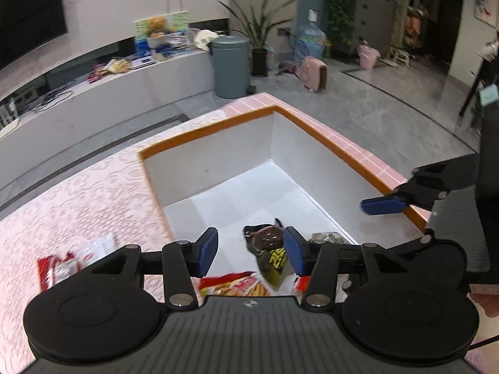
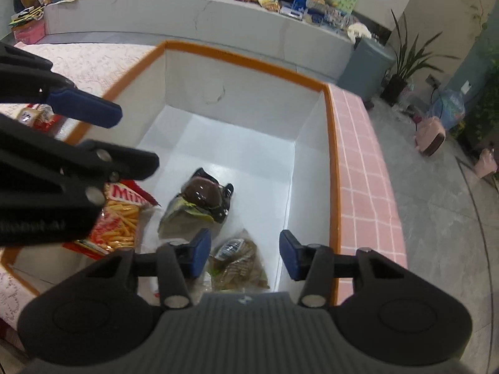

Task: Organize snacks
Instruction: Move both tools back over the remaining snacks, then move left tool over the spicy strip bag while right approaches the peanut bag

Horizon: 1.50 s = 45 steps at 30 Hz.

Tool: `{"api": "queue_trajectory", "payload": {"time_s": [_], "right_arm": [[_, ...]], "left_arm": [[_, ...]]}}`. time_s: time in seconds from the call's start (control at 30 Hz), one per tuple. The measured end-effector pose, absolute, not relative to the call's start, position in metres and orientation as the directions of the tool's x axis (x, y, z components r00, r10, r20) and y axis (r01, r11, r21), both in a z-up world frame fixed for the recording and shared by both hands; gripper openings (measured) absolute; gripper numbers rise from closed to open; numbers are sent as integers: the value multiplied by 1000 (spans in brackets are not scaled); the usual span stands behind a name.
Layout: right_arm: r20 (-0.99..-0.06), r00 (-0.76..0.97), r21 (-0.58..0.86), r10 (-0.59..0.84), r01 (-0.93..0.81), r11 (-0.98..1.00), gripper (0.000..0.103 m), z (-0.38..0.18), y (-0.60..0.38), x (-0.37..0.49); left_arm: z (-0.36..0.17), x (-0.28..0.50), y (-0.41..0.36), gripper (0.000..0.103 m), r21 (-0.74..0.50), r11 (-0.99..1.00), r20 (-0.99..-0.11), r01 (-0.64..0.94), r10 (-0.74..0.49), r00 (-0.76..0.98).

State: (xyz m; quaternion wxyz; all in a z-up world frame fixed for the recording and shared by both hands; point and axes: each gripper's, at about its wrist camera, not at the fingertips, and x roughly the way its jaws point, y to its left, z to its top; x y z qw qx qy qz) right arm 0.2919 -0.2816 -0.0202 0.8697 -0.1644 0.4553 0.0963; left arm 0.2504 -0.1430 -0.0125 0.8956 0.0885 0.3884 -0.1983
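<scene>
An open white box with an orange rim [image 2: 249, 59] is seen on a pink lace-patterned tablecloth [image 1: 78, 193], at the table's corner. Inside the box, on its white floor, three snacks are found: a red bag of fried potato sticks [image 2: 120, 218] against the left wall, a dark brown glossy packet with yellow-green print [image 2: 199, 202] near the middle, and a clear bag of brown biscuits [image 2: 240, 265] near the right wall. A red-and-white snack packet [image 1: 65, 265] lies on the cloth outside the box. The left gripper [image 1: 251, 251] is held above the box with its blue pads wide apart and nothing between them; the right gripper [image 2: 244, 255] is likewise spread wide and empty.
</scene>
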Motion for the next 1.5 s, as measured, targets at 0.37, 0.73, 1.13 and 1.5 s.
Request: {"api": "queue_trajectory", "payload": {"time_s": [0.37,0.73,1.13,1.5], "right_arm": [[-700,712,-177,61,-255,951,53,18,-247,235],[-563,802,-6,200,-246,969,54,20,-195,178],[-595,760,56,262,-286,956,54,-18,-137,148],[-642,721,-7,261,-346,938,53,-47,-113,141]], "left_arm": [[9,207,-95,59,39,948,-670,315,-210,713],[3,157,-39,58,48,977,-640,208,-130,757],[-28,125,35,58,-35,997,-693,74,-78,717],[-63,117,71,58,-144,989,-750,43,-137,648]]}}
